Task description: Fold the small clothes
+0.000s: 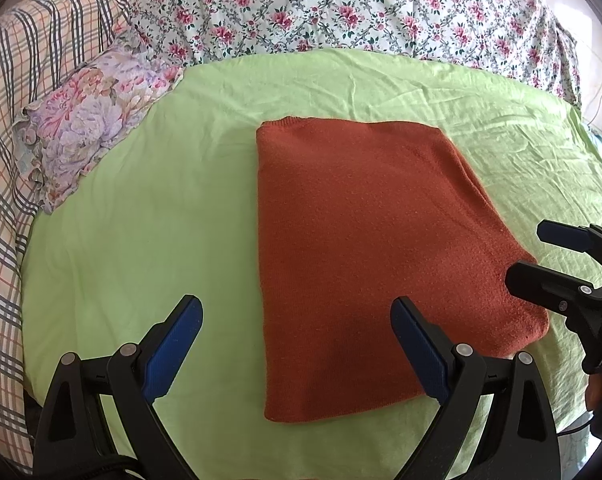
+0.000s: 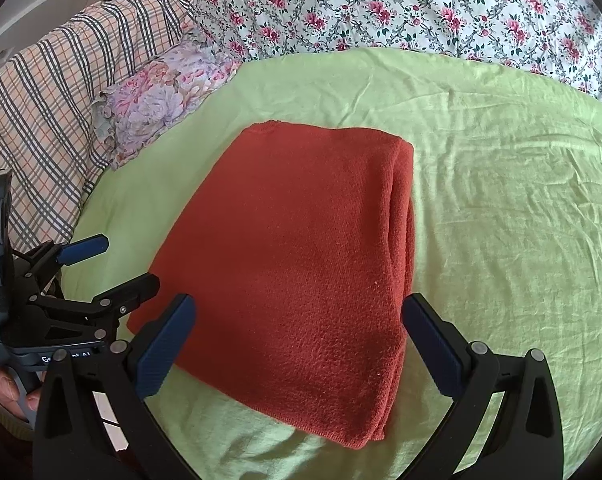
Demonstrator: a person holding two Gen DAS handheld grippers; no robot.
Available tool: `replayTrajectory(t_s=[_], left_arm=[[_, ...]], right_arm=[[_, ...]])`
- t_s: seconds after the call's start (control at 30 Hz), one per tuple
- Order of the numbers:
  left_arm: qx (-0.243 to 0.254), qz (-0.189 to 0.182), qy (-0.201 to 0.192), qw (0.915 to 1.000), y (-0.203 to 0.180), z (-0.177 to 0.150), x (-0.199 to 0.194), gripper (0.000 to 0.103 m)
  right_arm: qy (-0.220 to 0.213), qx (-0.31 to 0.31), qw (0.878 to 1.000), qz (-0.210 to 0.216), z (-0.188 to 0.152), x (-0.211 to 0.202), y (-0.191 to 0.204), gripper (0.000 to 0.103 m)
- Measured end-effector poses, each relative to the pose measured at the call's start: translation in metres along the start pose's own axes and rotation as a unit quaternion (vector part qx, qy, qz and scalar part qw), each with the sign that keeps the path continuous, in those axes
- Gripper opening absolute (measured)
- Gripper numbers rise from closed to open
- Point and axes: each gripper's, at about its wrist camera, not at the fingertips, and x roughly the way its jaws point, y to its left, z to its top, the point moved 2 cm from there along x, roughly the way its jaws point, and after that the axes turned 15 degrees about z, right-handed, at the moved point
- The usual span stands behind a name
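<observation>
Garment: a rust-orange knit top (image 1: 365,248) lies folded into a neat rectangle in the middle of a green bedsheet (image 1: 141,220), its doubled edge along the right side.
Left gripper (image 1: 297,344): jaws spread wide, holding nothing, poised over the near left corner.
Right gripper (image 2: 297,344): jaws likewise released and empty, hanging above the near edge.
Step in hand: judged a pause between folds — both tools are off the cloth.
Next move: likely a grasp of the near corners for one more fold, or none.
Backdrop: floral quilt (image 1: 341,8), plaid blanket (image 1: 33,60), floral pillow (image 1: 97,120).
Writing: white lettering on the left gripper's body — too cut off to read.
</observation>
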Motion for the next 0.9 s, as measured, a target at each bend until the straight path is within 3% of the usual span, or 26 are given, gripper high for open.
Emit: replayTrajectory(t_s=[0.9], left_arm=[[0.001,-0.001,0.002,1.0000,-0.0016,0.0000,0.0010,0.095]], right_arm=[[0.004,0.000,1.000,-0.001,-0.0001,0.0018,-0.0053,0.103]])
